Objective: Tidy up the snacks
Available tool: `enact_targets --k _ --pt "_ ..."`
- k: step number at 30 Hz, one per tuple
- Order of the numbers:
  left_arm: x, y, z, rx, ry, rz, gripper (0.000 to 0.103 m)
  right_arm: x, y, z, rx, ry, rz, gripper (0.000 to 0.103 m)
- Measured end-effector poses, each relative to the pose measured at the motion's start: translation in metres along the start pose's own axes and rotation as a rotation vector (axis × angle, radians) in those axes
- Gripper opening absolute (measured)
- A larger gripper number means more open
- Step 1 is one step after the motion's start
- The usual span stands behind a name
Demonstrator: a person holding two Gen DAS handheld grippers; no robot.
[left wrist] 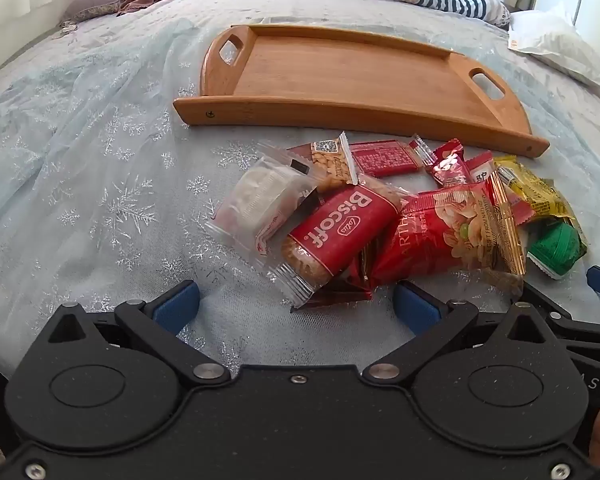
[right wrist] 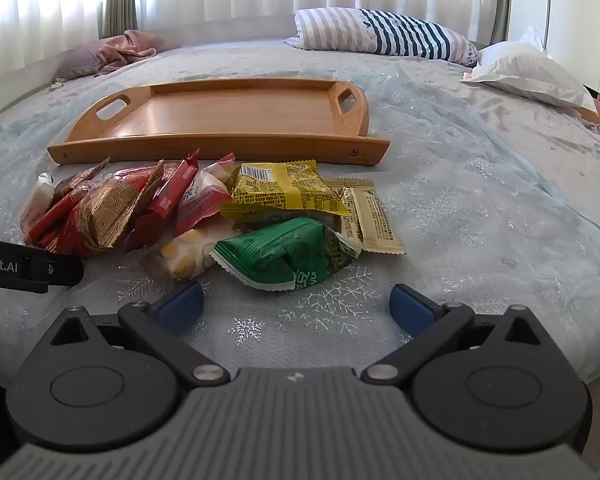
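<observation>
**Snack pile waits in front of an empty tray, both jaws wide**

The snacks lie in a loose heap on the bed [left wrist: 80, 184], just before the near rail of the wooden tray [left wrist: 352, 110], which holds nothing yet. None of the packets touches the tray.

Leftmost in the left wrist view is a clear-wrapped pale cake [left wrist: 256, 208], soft and easily crushed; its long axis runs from near left to far right. Against it lies the Biscoff pack [left wrist: 340, 230], a stiff biscuit in slick film, long axis slanting the same way, one crimped end toward the left gripper [left wrist: 296, 306]. That crimped end, or the pack's narrow width, looks the safest hold; squeezing across the biscuit could snap it. Next comes the red nut bag [left wrist: 444, 228], puffy, light and slippery, lying roughly crosswise, partly over other packets. Behind these sit a peanut bar [left wrist: 332, 164] and small red sachets [left wrist: 448, 166].

Further right, best seen from the right wrist view, the yellow packet [right wrist: 288, 192] lies flat with its long side across the view, and the green packet [right wrist: 288, 254] sits nearest the right gripper [right wrist: 296, 306], crumpled, its crimped edge pointing toward the jaws. Both are light foil that will likely slide and crackle; a pinch on the sealed edge should hold.

The jaws of both grippers stand fully apart and hold nothing, hovering just short of the pile.
</observation>
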State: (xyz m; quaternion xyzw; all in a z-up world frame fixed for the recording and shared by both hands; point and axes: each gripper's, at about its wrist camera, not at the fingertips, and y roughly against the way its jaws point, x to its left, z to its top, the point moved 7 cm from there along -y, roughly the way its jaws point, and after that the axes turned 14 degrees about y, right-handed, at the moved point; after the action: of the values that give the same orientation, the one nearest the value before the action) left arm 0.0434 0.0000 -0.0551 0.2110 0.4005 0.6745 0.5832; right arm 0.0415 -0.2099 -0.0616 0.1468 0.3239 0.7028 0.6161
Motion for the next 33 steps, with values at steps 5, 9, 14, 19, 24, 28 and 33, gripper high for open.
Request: enact_targets --k 5,9,14,19,24,28,33 --pt "0.0007 0.0014 0.0006 -0.008 -0.001 -0.004 0.103 0.0004 -0.0001 -0.0001 0.002 0.005 -0.002 0.103" --pt "0.0032 0.0025 0.0009 -0.005 -0.002 -0.004 0.103 0.0005 -0.0003 -0.0001 0.002 0.004 0.0 0.103" --pt "-0.0004 0.001 0.0006 -0.011 -0.006 0.003 0.103 0.0005 0.0 -0.0002 0.002 0.005 -0.003 0.103" --pt "-0.0005 0.001 0.0007 -0.011 -0.006 0.003 0.103 0.0002 0.0002 -0.0002 0.002 0.005 -0.003 0.103" --pt "-0.0005 0.001 0.0006 -0.012 -0.006 0.004 0.103 0.0004 0.0004 -0.0004 0.002 0.005 -0.004 0.103" --pt "-0.0005 0.0009 0.0007 -0.012 -0.007 0.004 0.103 0.0005 0.0005 -0.0006 0.002 0.006 -0.004 0.103" --pt "-0.0005 0.0009 0.0006 -0.012 -0.007 0.004 0.103 0.0008 0.0006 -0.0008 0.001 0.007 -0.005 0.103"
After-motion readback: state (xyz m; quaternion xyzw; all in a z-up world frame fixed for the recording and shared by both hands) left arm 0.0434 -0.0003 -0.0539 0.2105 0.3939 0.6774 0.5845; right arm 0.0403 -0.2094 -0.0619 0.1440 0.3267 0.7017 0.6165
